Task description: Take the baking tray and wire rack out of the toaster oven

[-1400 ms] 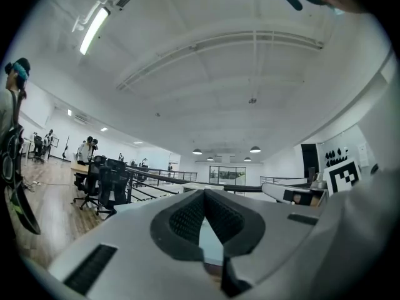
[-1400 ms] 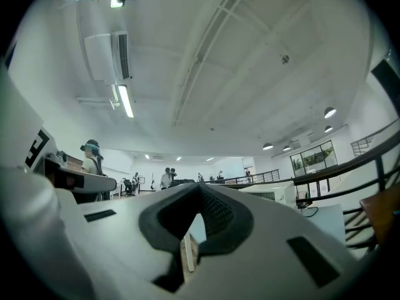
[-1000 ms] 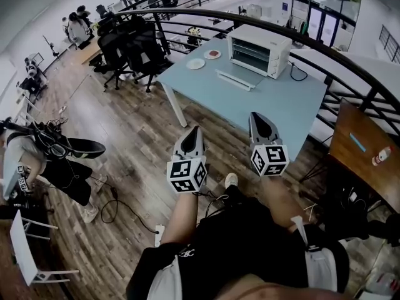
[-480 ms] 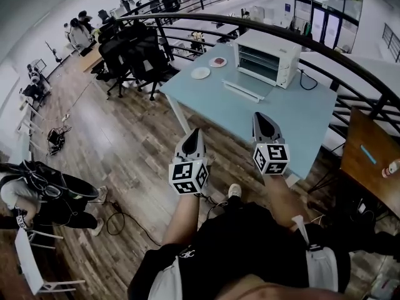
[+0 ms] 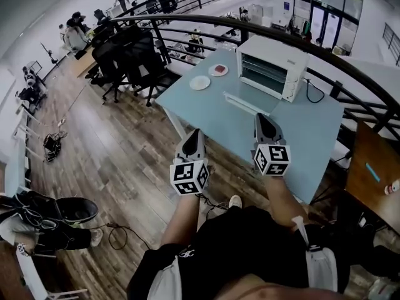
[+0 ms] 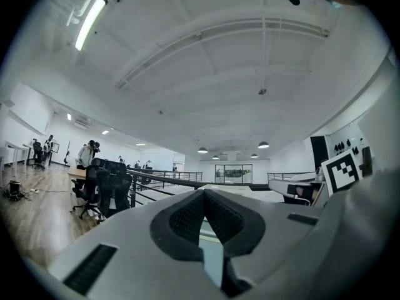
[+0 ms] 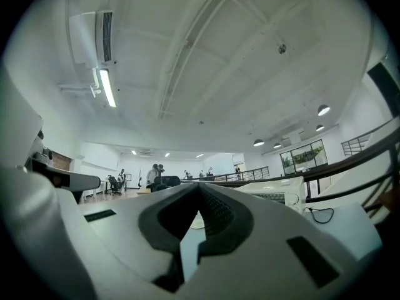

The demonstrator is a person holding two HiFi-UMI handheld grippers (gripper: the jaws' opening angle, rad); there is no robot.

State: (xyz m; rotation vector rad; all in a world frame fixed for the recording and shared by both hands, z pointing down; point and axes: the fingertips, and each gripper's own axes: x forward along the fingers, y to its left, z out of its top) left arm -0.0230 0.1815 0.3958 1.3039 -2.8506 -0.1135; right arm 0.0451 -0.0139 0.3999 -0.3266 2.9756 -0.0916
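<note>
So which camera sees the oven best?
The head view: the whole oven sits on the table, nothing in front. The right gripper view shows just part of the oven behind its jaws. The left gripper view doesn't show it.

Two plates sit at the blue table's ten o'clock corner — black office chairs beyond, toward eleven.

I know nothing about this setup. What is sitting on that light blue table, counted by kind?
Toaster oven: 1
Small plates: 2
Black cable: 1
Total: 4
</note>
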